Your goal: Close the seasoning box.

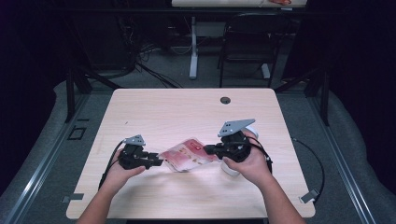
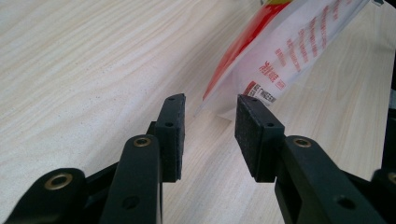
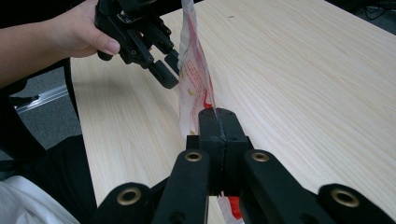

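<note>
A red and white plastic packet (image 1: 187,155) hangs just above the middle of the wooden table (image 1: 187,107). My right gripper (image 1: 208,150) is shut on its right edge; in the right gripper view the jaws (image 3: 218,122) pinch the thin packet (image 3: 194,79), which stands on edge. My left gripper (image 1: 158,163) is open at the packet's left corner. In the left gripper view that corner (image 2: 224,105) sits just beyond and between the two pads (image 2: 172,126), apart from both.
A white round object (image 1: 229,169) lies on the table under my right hand. A cable hole (image 1: 225,100) sits near the table's far edge. A chair (image 1: 247,42) and a desk leg (image 1: 193,51) stand beyond the table.
</note>
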Tool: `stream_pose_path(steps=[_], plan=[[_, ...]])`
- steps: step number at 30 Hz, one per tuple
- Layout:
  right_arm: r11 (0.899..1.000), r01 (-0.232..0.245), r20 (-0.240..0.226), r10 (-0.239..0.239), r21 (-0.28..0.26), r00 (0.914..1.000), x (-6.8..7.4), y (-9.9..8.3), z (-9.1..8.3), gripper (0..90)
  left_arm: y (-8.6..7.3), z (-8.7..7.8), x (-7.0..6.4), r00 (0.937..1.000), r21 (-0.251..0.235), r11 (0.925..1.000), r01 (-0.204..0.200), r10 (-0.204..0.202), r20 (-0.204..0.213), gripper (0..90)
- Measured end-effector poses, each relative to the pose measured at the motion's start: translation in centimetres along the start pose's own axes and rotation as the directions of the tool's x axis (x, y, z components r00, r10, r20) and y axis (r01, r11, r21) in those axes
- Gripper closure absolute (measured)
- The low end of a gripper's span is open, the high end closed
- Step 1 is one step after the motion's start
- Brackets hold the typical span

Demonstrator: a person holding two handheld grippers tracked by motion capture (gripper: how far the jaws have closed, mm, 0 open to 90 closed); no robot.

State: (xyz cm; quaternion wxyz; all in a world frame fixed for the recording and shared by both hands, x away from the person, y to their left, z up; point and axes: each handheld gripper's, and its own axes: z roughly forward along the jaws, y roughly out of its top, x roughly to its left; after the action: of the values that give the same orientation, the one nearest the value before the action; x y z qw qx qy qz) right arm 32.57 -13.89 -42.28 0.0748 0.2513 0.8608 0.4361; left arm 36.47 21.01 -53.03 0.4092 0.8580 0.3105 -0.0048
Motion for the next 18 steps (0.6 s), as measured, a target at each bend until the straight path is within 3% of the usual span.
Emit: stream_pose_path(steps=[14,18], plan=[[1.000,0.008,-0.003,-0.008,0.005,1.0000,0.2,0.9,0.5,90.0,0.0,-1.1,0.1,0.9995,-0.030,0.9995,0.008,-0.009,-0.030,64.8],[1.000,0.003,-0.006,-0.003,0.001,1.0000,0.2,1.2,0.7,90.0,0.1,-1.5,0.0,0.9998,-0.038,0.9993,-0.001,0.000,-0.019,65.2]])
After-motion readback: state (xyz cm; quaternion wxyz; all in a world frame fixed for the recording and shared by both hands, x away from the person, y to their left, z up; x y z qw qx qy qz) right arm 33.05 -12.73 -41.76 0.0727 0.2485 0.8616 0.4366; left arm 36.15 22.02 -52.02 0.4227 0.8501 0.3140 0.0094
